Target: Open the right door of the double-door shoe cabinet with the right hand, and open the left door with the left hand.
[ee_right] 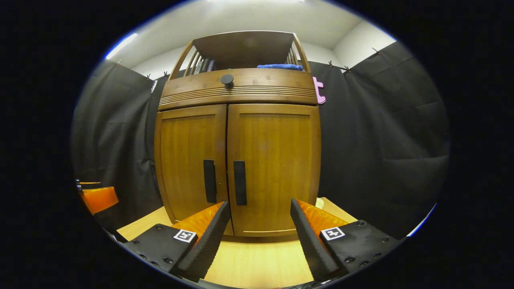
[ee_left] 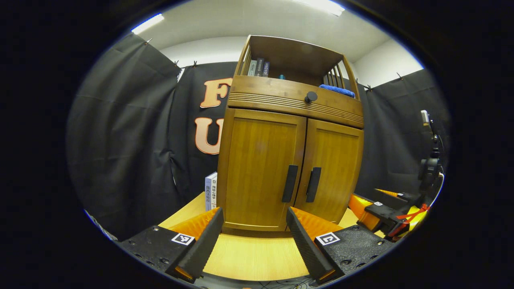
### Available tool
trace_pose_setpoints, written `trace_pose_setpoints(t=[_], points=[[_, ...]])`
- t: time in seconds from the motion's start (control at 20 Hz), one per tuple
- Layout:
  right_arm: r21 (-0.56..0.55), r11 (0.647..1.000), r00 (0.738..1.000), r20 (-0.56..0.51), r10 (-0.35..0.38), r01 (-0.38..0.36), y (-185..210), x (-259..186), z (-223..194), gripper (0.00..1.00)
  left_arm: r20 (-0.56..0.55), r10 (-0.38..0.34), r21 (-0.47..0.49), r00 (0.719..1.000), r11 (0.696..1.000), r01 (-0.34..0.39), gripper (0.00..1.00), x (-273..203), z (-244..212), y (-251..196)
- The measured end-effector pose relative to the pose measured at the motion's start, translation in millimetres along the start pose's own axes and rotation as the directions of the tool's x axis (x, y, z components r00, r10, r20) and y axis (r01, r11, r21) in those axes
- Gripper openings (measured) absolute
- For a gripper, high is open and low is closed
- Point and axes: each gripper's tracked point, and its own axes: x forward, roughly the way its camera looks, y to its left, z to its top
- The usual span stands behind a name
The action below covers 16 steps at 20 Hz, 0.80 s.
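Note:
A wooden double-door shoe cabinet (ee_left: 281, 160) (ee_right: 241, 160) stands on a light wooden table, both doors shut. The left door (ee_left: 261, 168) (ee_right: 188, 156) carries a dark vertical handle (ee_left: 290, 183) (ee_right: 209, 181), and the right door (ee_left: 333, 168) (ee_right: 277, 160) has a matching handle (ee_left: 313, 184) (ee_right: 239, 183). My left gripper (ee_left: 255, 218) is open, a short way in front of the left door's lower edge. My right gripper (ee_right: 261, 208) is open before the right door's lower part. In the left gripper view the right gripper (ee_left: 377, 210) shows at lower right.
A drawer with a round black knob (ee_left: 311, 96) (ee_right: 227, 80) tops the doors; above it an open shelf holds books (ee_left: 258, 68) and a blue cloth (ee_left: 337, 90). Books (ee_left: 211, 190) lean left of the cabinet. A stand (ee_left: 427, 160) rises at far right. Bare tabletop (ee_left: 253, 257) lies in front.

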Motion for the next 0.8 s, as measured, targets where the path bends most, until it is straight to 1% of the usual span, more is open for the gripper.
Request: trace_pose_setpoints(t=[0.05,0.1,0.15,0.2,0.25,0.3,0.4,0.45,0.5,0.55,0.65,0.7,0.75,0.8], points=[[0.014,1.0,1.0,-0.006,0.005,-0.005,3.1,7.5,-2.0,0.98,0.01,0.005,0.0,1.0,1.0,-0.005,0.95,-2.9,1.8,2.4],[0.024,1.0,1.0,-0.011,0.007,-0.007,5.4,17.8,-4.3,0.98,0.019,0.01,0.002,1.0,1.0,-0.01,0.92,-5.1,3.8,4.8],[0.027,1.0,1.0,-0.012,0.005,-0.005,6.7,27.0,-4.6,0.98,0.022,0.016,0.006,1.0,1.0,-0.016,0.94,-6.4,5.3,7.3],[0.023,1.0,1.0,-0.011,0.005,-0.004,8.5,35.1,-5.2,0.94,0.021,0.024,0.01,0.999,1.0,-0.024,0.92,-7.1,4.7,11.1],[0.014,1.0,1.0,-0.011,0.008,-0.007,10.6,43.7,-5.4,0.94,0.018,0.033,0.011,0.999,0.999,-0.033,0.92,-8.0,3.5,15.4],[0.003,1.0,1.0,-0.008,0.01,-0.01,13.8,52.8,-6.1,0.94,0.012,0.041,0.011,0.999,0.999,-0.041,0.92,-8.6,2.4,19.7],[-0.013,1.0,1.0,-0.017,0.021,-0.021,19.8,72.0,-6.9,0.98,0.004,0.058,0.014,0.998,0.998,-0.058,0.92,-9.5,1.4,27.3],[-0.015,1.0,1.0,-0.015,0.025,-0.025,22.2,79.9,-7.7,0.94,0.003,0.069,0.022,0.998,0.997,-0.069,0.92,-10.2,1.3,31.3],[-0.018,1.0,1.0,-0.01,0.026,-0.026,24.8,89.5,-5.7,0.94,0.004,0.081,0.029,0.997,0.996,-0.082,0.95,-12.4,1.1,35.6],[-0.022,0.999,1.0,-0.009,0.024,-0.024,26.1,97.6,-4.6,0.94,0.004,0.094,0.032,0.996,0.995,-0.094,0.92,-13.3,1.5,41.5],[-0.033,0.999,1.0,-0.013,0.024,-0.024,29.4,114.6,-4.1,0.94,0.002,0.114,0.028,0.994,0.993,-0.114,0.92,-14.3,2.3,50.4],[-0.036,0.999,1.0,-0.012,0.026,-0.026,30.4,123.4,-3.5,0.98,0.003,0.123,0.026,0.992,0.992,-0.123,0.92,-15.3,3.0,53.4],[-0.043,0.999,1.0,-0.012,0.024,-0.025,31.7,131.9,-3.5,0.94,0.005,0.134,0.026,0.991,0.991,-0.135,0.92,-15.7,4.1,57.0],[-0.047,0.999,1.0,-0.013,0.025,-0.026,32.0,139.1,-3.9,0.94,0.005,0.145,0.028,0.989,0.989,-0.146,0.92,-17.1,4.4,62.5]])
